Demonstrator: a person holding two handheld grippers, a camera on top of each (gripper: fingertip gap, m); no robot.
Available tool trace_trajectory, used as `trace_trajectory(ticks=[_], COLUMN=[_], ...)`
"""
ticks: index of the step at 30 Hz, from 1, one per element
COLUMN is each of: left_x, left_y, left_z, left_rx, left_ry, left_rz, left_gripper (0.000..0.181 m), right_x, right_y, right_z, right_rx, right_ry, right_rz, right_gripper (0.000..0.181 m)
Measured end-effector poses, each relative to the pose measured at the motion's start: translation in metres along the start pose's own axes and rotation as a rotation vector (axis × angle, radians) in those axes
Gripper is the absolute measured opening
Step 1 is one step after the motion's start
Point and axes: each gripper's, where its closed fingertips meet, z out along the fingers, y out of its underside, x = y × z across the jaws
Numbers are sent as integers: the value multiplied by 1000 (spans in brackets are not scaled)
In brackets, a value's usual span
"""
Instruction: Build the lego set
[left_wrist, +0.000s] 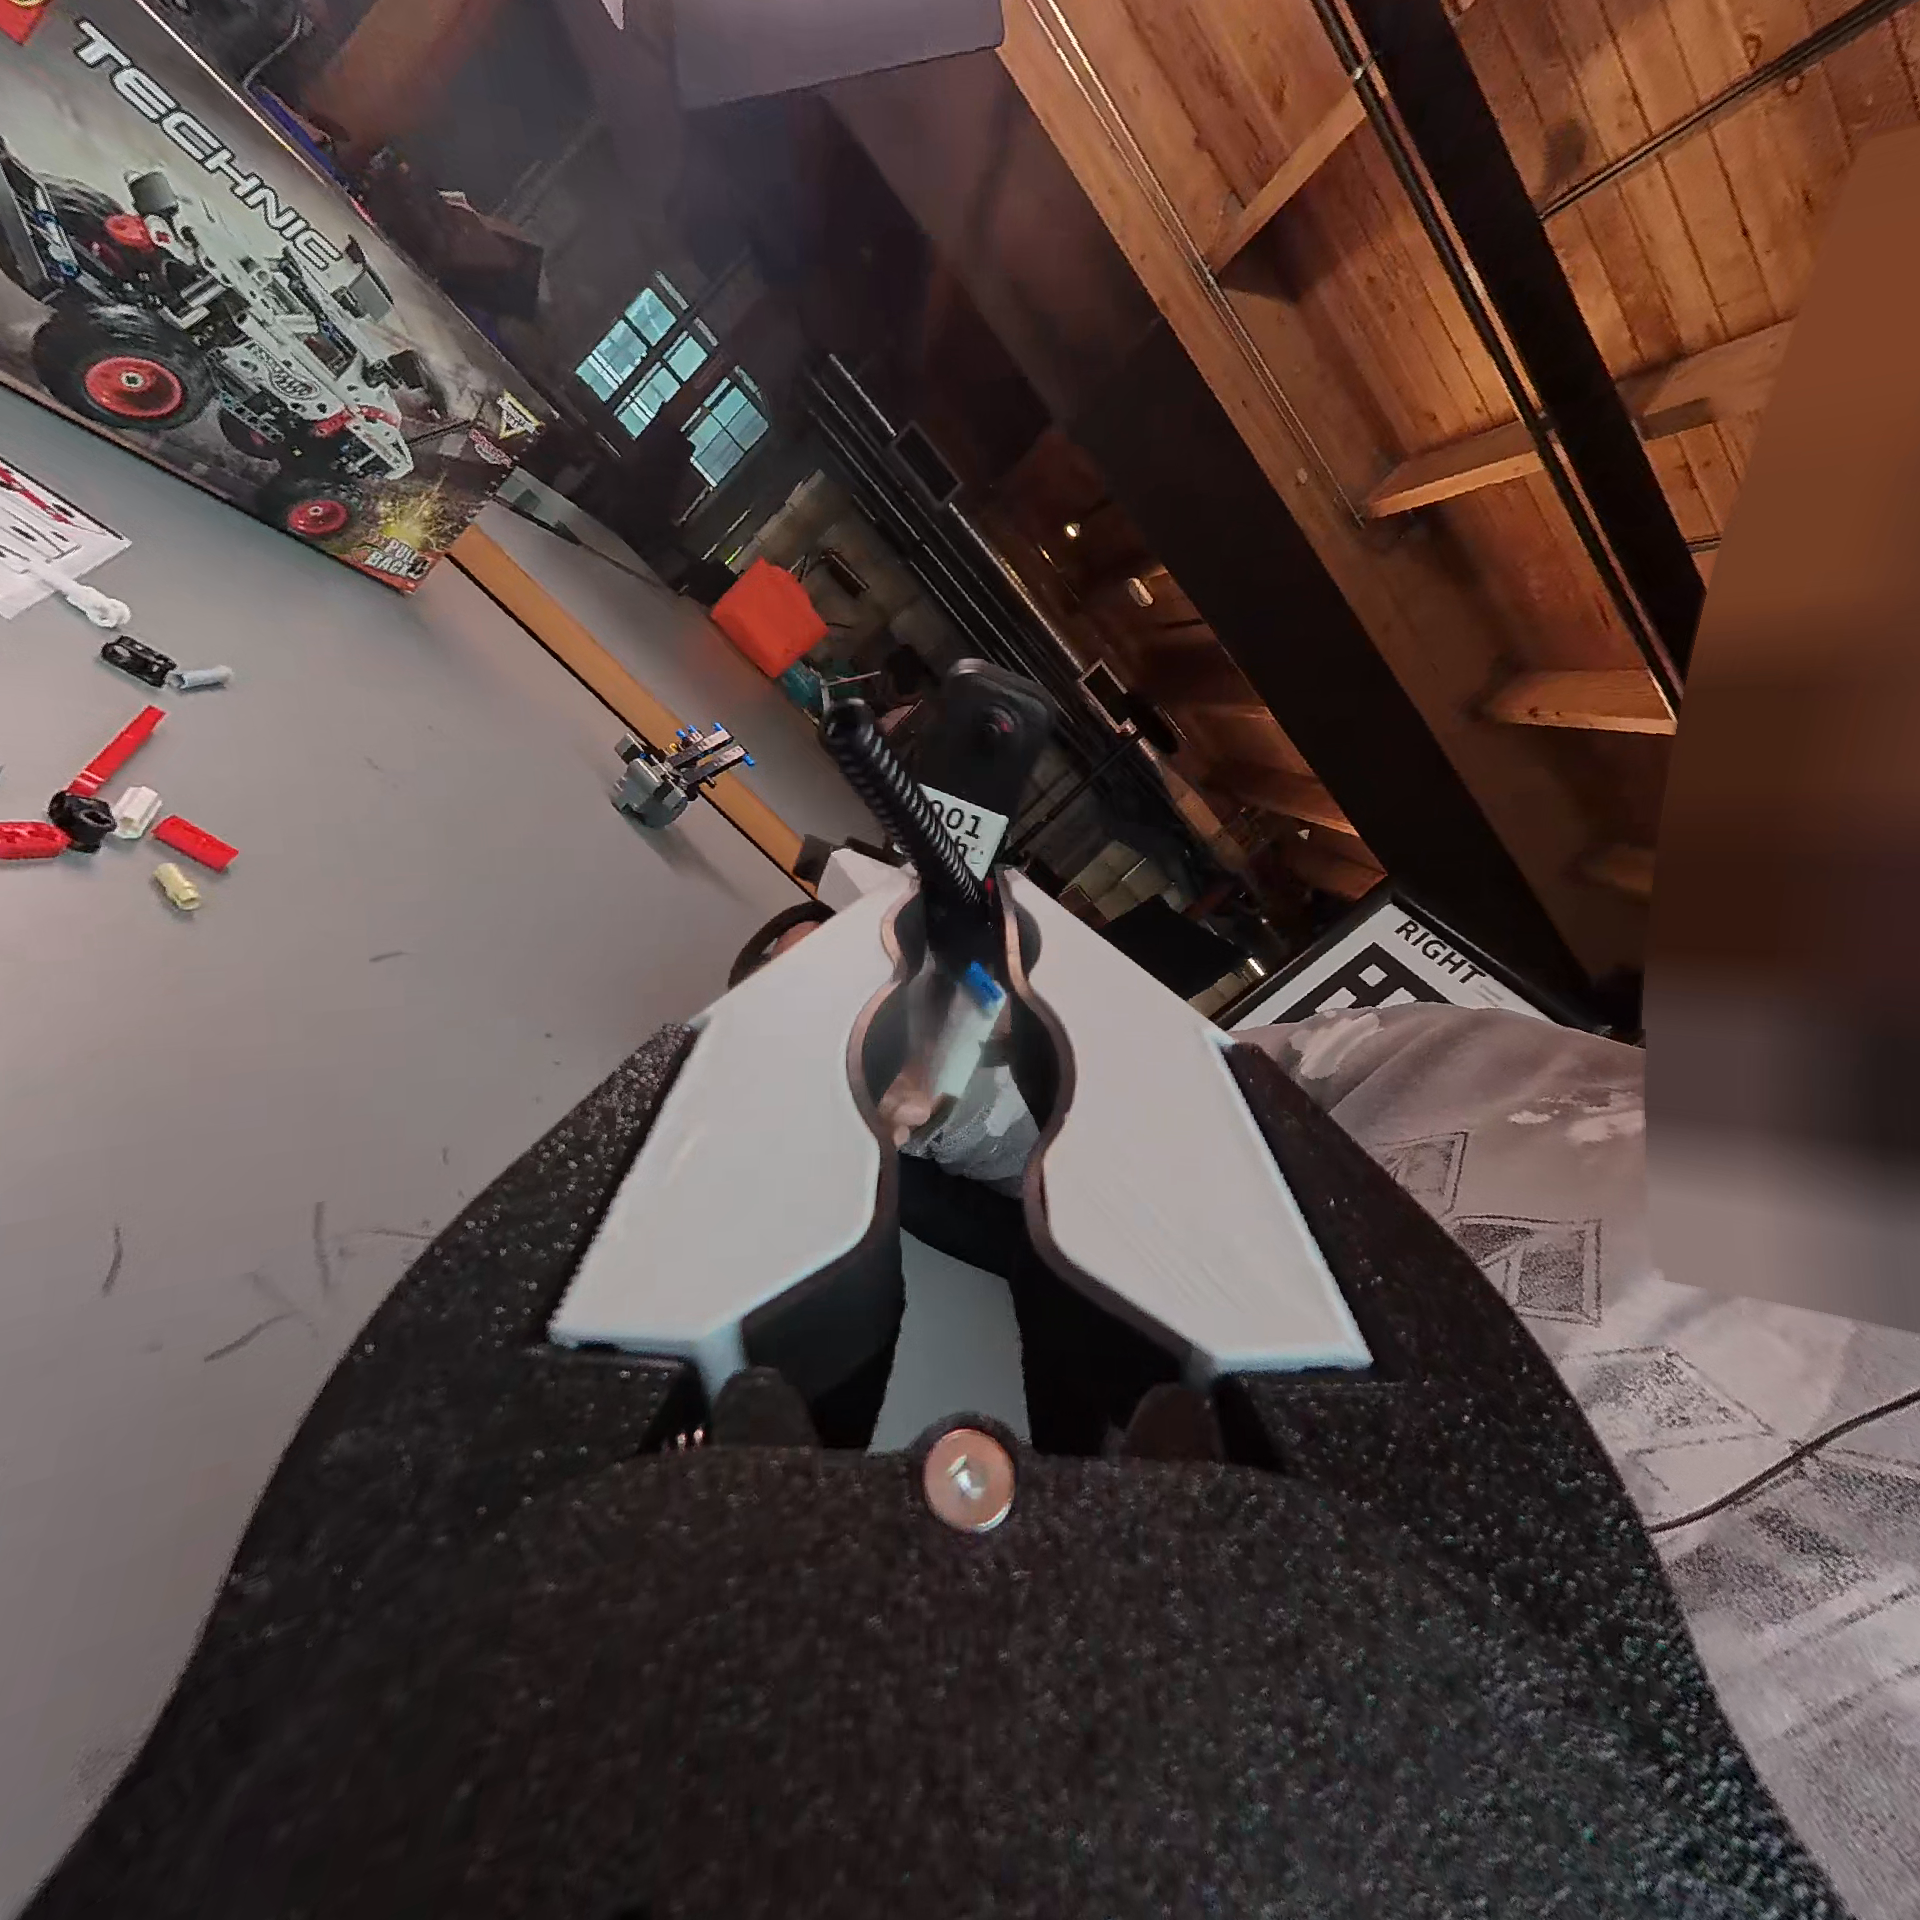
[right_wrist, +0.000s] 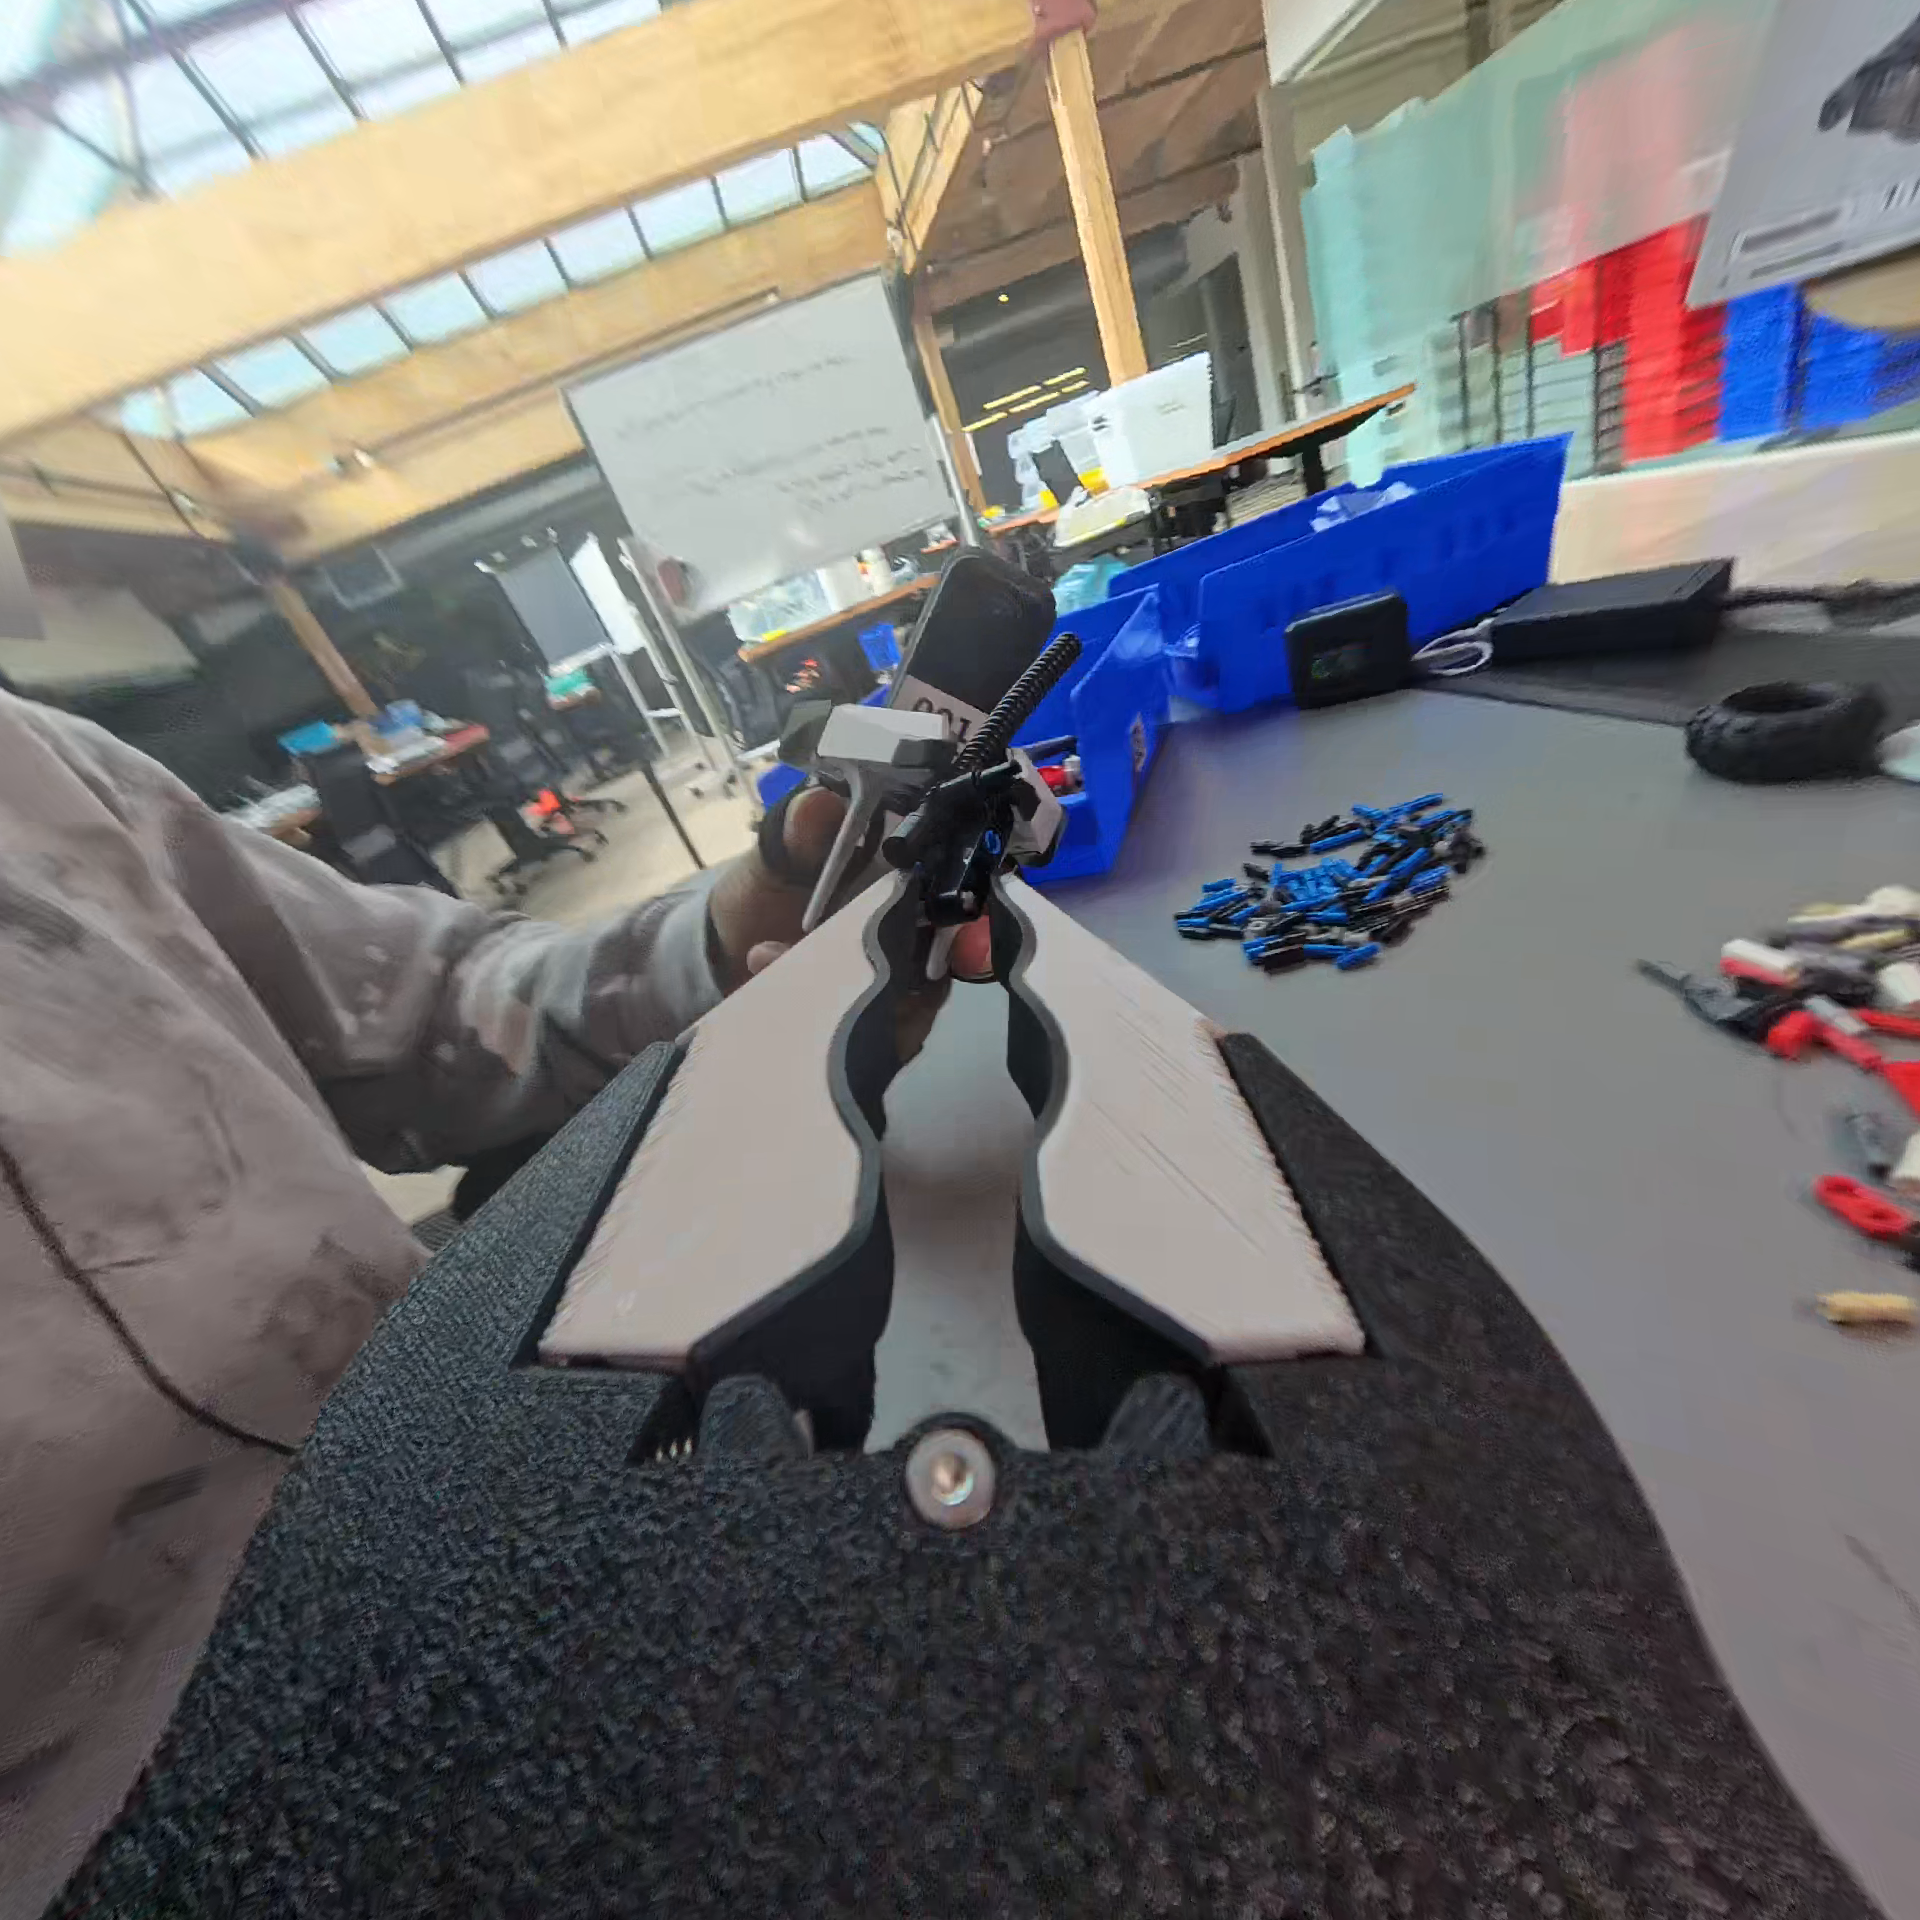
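Left wrist view: my left gripper (left_wrist: 961, 935) is raised off the table (left_wrist: 416, 1039), its fingers nearly together at the tips on a black spring (left_wrist: 902, 798) with a pale beam (left_wrist: 961, 1049) and a blue pin (left_wrist: 982, 985) in the gap behind; which piece the tips actually pinch I can't quite tell, as it is blurred there. Beyond the tips sits the right gripper's camera. On the table, left of the gripper, lie red beams (left_wrist: 120, 748), a black connector (left_wrist: 81, 819) and small pale pieces; a grey sub-assembly (left_wrist: 675, 774) stands near the table's far edge, and the box (left_wrist: 239, 301) lies beyond the loose parts.

From the right wrist, my right gripper (right_wrist: 951, 914) is closed on the black assembly (right_wrist: 951, 842) that carries the spring (right_wrist: 1013, 701), held in the air. Right of it on the table (right_wrist: 1455, 1195) lie a heap of blue and black pins (right_wrist: 1335, 883), a tyre (right_wrist: 1782, 729) and blue bins (right_wrist: 1351, 582).
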Motion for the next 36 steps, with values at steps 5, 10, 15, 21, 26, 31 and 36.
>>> trace_trajectory(ticks=[5,10,15,21,26,31,36], left_x=[-21,-42,-44,-36,-10,-3,2], left_y=[-2,-2,2,-18,-25,-3,14], left_z=[-3,-10,-7,-18,-18,-5,2], left_rx=[38,96,116,159,44,-83,-172], left_ry=[-163,-277,-257,-227,-162,-176,-167], left_rz=[16,-47,-130,-67,146,311,389], left_gripper=[6,6,6,32,37,22,6], right_x=[21,35,44,36,29,9,-3], right_y=[8,19,28,19,-2,0,17], right_z=[-3,0,10,4,-14,-14,-7], right_rx=[-29,-170,-247,-223,-149,-167,-264], right_ry=[-8,159,289,128,-19,-122,-142], right_rz=[208,-177,-404,-224,18,112,92], right_gripper=[13,44,25,25,25,24,24])
